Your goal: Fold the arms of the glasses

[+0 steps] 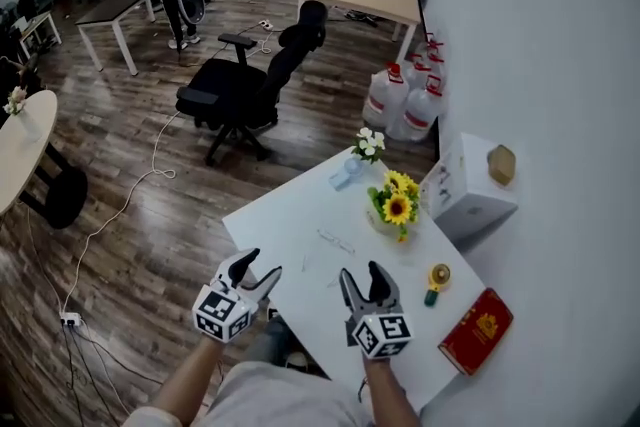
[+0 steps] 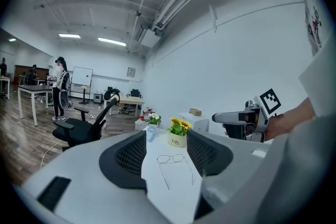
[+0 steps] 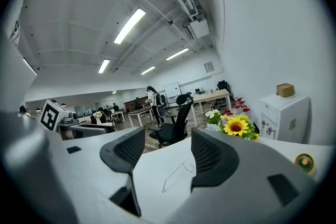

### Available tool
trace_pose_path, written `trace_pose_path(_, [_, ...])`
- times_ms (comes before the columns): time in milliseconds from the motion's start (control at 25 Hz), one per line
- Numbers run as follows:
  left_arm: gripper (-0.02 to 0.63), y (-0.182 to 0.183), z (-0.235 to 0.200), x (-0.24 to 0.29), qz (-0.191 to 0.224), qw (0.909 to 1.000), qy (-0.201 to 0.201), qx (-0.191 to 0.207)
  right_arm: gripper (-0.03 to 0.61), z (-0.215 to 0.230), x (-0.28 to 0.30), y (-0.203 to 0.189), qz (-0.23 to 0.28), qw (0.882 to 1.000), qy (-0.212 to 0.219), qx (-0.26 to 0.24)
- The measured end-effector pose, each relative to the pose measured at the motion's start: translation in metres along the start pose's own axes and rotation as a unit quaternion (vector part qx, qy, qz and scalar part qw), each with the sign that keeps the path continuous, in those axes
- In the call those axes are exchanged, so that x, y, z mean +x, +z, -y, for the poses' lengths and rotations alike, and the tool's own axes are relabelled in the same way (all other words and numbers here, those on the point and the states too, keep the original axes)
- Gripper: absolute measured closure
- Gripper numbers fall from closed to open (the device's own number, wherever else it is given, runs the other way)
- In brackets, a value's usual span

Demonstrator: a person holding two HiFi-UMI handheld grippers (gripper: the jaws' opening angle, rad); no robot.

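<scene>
**Folding not yet begun: the glasses (image 1: 336,241) lie open, both arms spread.**
We find the glasses flat on the white table (image 1: 280,225), just on our side of the sunflower pot (image 1: 395,210), their arms pointing toward us. The left gripper (image 1: 262,265) and the right gripper (image 1: 360,272) hover farther from the pot, apart from the frame. Each has its jaws wide with nothing gripped. We judge that both arms remain to be folded.
</scene>
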State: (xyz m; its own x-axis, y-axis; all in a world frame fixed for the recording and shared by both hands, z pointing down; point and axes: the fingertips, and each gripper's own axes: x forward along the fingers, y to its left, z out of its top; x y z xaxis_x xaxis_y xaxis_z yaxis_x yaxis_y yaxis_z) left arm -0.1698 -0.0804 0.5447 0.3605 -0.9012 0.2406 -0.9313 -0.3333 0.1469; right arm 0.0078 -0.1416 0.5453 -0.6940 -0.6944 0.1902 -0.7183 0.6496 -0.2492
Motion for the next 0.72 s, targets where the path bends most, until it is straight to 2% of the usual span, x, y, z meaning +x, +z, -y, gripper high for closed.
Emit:
trace_pose_path(120, [0.376,-0.001,-0.016,0.025,-0.008,0.9999,-0.012,-0.008,0.359,0.013,0.022,-0.004,-0.011,1.000,-0.002,0.003])
trace_pose_path(520, [0.377,-0.024,-0.064,0.079,-0.042,0.9986,-0.024,-0.022,0.359,0.041,0.103,-0.044,-0.109,0.993,0.049,-0.004])
trace_pose_path(720, [0.377,-0.039,-0.087,0.100,-0.064,0.9971,-0.030,-0.027,0.362,0.064,0.136,-0.077,-0.173,0.982,0.075,-0.001])
